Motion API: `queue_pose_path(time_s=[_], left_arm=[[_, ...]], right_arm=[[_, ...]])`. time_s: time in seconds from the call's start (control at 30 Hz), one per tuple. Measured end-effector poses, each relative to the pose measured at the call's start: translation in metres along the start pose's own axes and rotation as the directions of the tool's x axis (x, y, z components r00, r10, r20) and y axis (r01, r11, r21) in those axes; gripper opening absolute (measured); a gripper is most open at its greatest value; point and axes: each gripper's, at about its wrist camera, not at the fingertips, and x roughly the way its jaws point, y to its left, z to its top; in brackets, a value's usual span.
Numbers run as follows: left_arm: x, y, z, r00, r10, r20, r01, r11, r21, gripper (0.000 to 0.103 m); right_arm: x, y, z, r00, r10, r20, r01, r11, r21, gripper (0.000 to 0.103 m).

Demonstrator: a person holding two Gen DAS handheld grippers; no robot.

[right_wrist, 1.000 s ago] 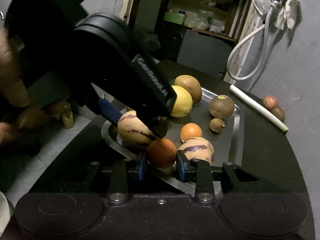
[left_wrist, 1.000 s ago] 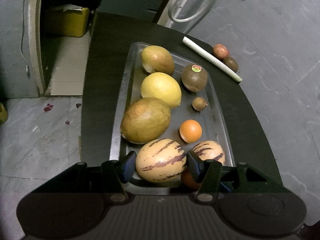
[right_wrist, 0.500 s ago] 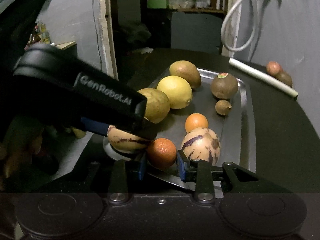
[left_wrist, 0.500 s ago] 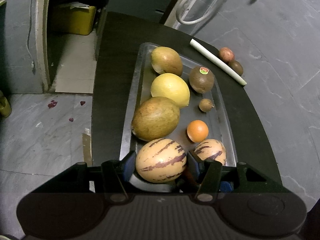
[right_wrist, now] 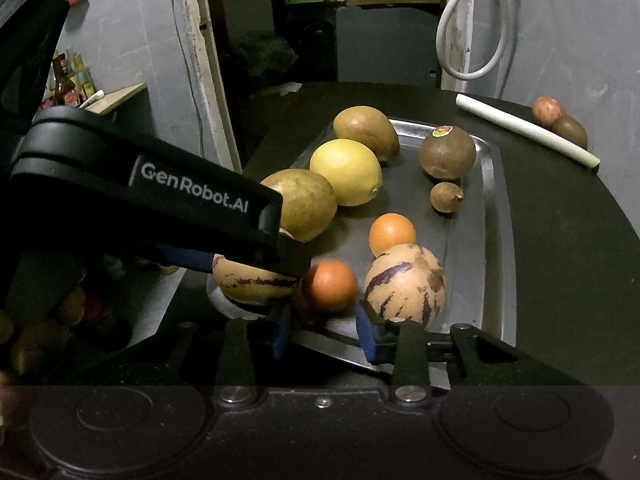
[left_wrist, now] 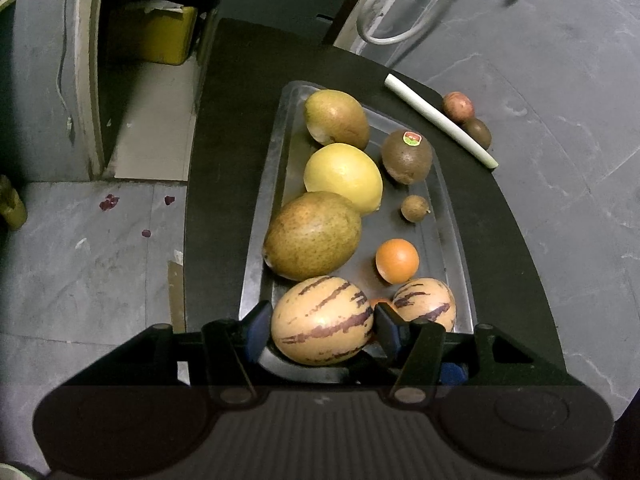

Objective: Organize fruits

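Observation:
A metal tray [left_wrist: 276,168] on a dark table holds the fruit. My left gripper [left_wrist: 320,320] is shut on a striped tan melon [left_wrist: 322,320] at the tray's near end. Its black housing [right_wrist: 168,200] crosses the right wrist view above that melon [right_wrist: 252,284]. My right gripper [right_wrist: 323,334] is opening. A small orange [right_wrist: 329,285] lies just past its blue fingertips [right_wrist: 366,338], with a gap on each side. A second striped melon [right_wrist: 404,286] sits to the right, touching neither gripper. Another orange [left_wrist: 397,261] lies behind.
Further back on the tray lie two brown-green pears [left_wrist: 312,236] [left_wrist: 336,118], a yellow citrus [left_wrist: 343,178], a stickered brown fruit [left_wrist: 406,156] and a small brown one [left_wrist: 415,208]. Beyond it lie a white stick [left_wrist: 440,120] and two small fruits [left_wrist: 458,105].
The right gripper's fingers, earlier tight on the orange, have spread away from it, and its view has rolled level. The left gripper still holds the striped melon in place.

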Motion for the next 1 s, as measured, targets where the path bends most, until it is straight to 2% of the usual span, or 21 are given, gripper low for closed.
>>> queue_pose_path(time_s=[0.17, 0.3, 0.57, 0.63, 1.0], left_arm=[[0.000, 0.000, 0.001, 1.000, -0.006, -0.010, 0.006, 1.000, -0.010, 0.065], [-0.005, -0.002, 0.000, 1.000, 0.011, -0.001, -0.011, 1.000, -0.009, 0.083], [-0.018, 0.007, -0.006, 1.000, 0.023, 0.012, -0.022, 0.999, -0.045, 0.084], [-0.024, 0.009, -0.009, 0.999, 0.022, 0.023, -0.021, 0.999, -0.044, 0.088], [-0.071, 0.018, -0.029, 0.994, 0.024, 0.111, -0.023, 1.000, -0.017, 0.101]], right_arm=[[-0.001, -0.002, -0.001, 1.000, 0.018, -0.014, -0.017, 1.000, 0.012, 0.051], [-0.005, -0.001, -0.004, 1.000, 0.016, -0.010, -0.016, 1.000, 0.007, 0.057], [-0.021, -0.003, -0.008, 1.000, -0.008, 0.018, 0.007, 1.000, 0.028, 0.072], [-0.028, -0.003, -0.009, 0.999, -0.015, 0.028, 0.014, 0.999, 0.040, 0.078], [-0.069, -0.004, -0.019, 0.991, -0.092, 0.100, 0.081, 0.991, 0.105, 0.092]])
